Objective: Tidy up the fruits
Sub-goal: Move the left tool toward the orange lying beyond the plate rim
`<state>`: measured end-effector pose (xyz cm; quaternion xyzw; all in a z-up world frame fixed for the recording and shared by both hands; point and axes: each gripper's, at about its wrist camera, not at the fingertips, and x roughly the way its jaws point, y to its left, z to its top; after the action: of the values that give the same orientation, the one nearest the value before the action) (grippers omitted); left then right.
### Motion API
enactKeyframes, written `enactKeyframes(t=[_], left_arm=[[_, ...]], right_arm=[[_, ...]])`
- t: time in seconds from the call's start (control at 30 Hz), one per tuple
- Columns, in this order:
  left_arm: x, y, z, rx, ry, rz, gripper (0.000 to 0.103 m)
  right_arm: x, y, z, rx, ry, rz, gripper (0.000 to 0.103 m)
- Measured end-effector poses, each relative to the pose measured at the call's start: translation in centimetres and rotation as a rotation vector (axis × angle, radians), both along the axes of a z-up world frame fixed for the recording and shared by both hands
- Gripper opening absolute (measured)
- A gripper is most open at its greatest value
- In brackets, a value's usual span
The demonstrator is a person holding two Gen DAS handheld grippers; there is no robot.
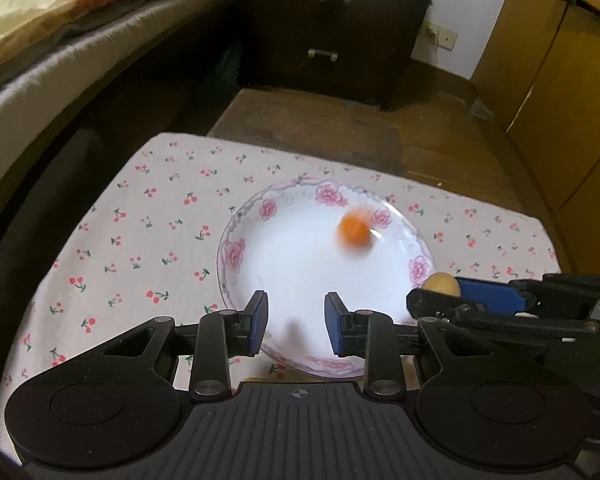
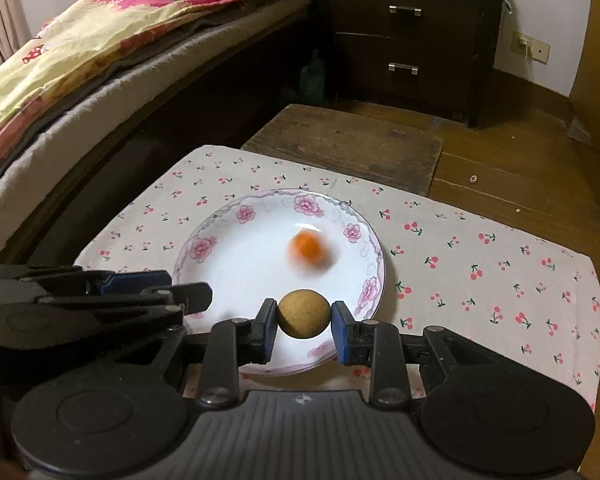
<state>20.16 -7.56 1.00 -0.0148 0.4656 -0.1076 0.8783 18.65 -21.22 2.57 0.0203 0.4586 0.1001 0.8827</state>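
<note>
A white plate with a pink flower rim lies on a cherry-print cloth. A small orange fruit is on the plate's far side, blurred as if rolling. My left gripper hovers over the plate's near part, open, with nothing between its blue pads. My right gripper is shut on a round tan fruit above the plate's near right rim. In the left wrist view the right gripper and the tan fruit sit just right of the plate.
A bed with a patterned quilt runs along the left. A dark two-drawer nightstand stands at the back. Bare dark wood extends behind the cloth. A yellow-brown cupboard stands on the right.
</note>
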Motion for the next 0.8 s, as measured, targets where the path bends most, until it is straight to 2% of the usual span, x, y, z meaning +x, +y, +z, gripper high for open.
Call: enactKeyframes(t=[0.2,0.8], left_arm=[[0.5,-0.2,-0.6,0.005,0.019,0.010,0.038],[0.5,0.1,-0.8,-0.008,0.034,0.029,0.042]], right_arm=[[1.5,-0.8,-1.5,0.048,0.049,-0.015,0.030],[1.2,-0.8,-2.1,0.071,0.037,-0.020,0.031]])
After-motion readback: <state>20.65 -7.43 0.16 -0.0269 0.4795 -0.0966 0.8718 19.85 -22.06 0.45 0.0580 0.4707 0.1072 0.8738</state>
